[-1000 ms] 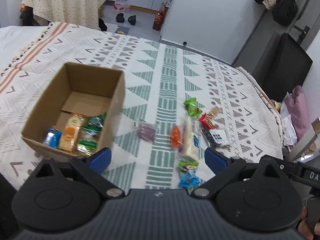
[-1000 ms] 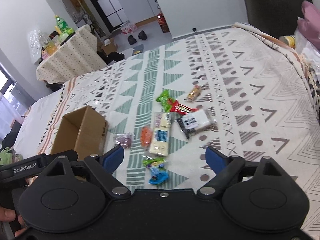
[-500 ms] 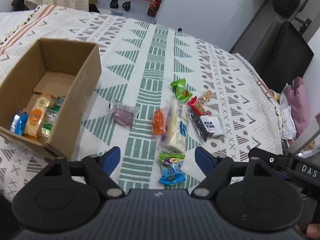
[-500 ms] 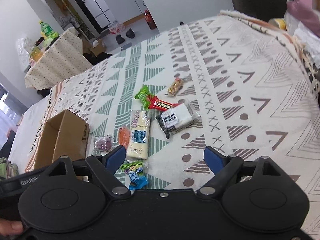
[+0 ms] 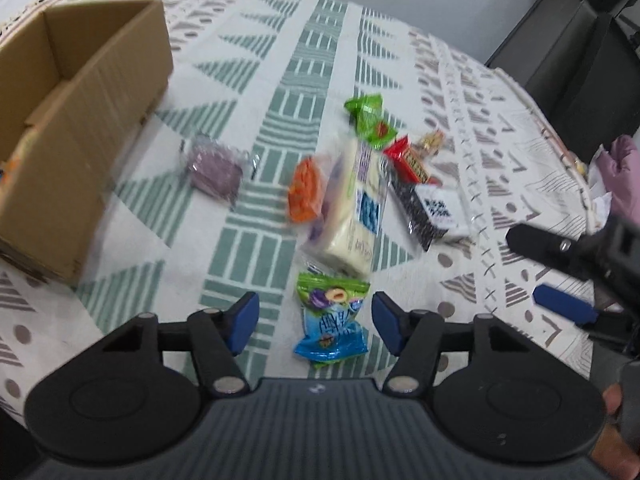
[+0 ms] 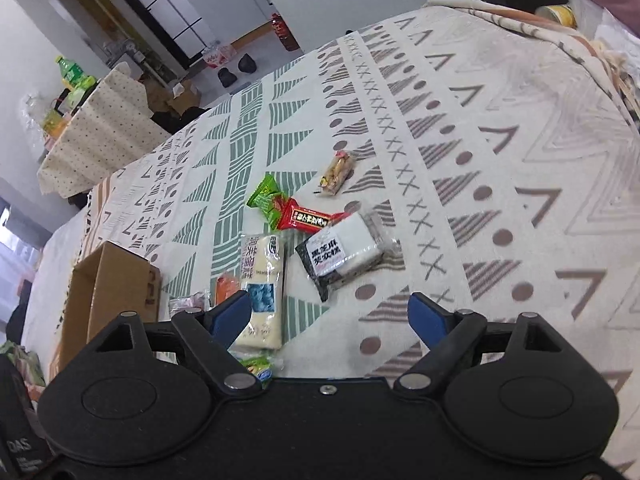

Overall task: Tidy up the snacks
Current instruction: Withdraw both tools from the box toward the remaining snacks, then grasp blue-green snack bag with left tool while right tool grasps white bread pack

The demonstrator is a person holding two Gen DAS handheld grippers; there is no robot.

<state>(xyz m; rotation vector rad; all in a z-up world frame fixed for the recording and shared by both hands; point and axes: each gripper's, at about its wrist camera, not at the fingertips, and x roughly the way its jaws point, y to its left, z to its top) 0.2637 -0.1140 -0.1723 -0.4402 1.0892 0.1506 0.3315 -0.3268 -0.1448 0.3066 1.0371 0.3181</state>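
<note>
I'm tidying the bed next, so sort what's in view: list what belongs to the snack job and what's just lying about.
Part of the job:
cardboard box
blue-green packet between the left claw pads
long cream pack
orange packet
purple packet
green packet
red bar
black-and-white pack
small nut bar

Lying about:
patterned blanket
shoes
bottles

You see a matt, woven-looking cloth cover (image 5: 256,92) under everything. The cardboard box (image 5: 92,120) has dull brown paper walls. The blue-green snack packet (image 5: 332,320) and the red bar wrapper (image 6: 310,218) are glossy plastic film; the white cake pack (image 6: 262,280) sits in clear shiny wrap. Your left gripper (image 5: 315,322) has matt black plastic arms and smooth blue pads (image 5: 242,320).
</note>
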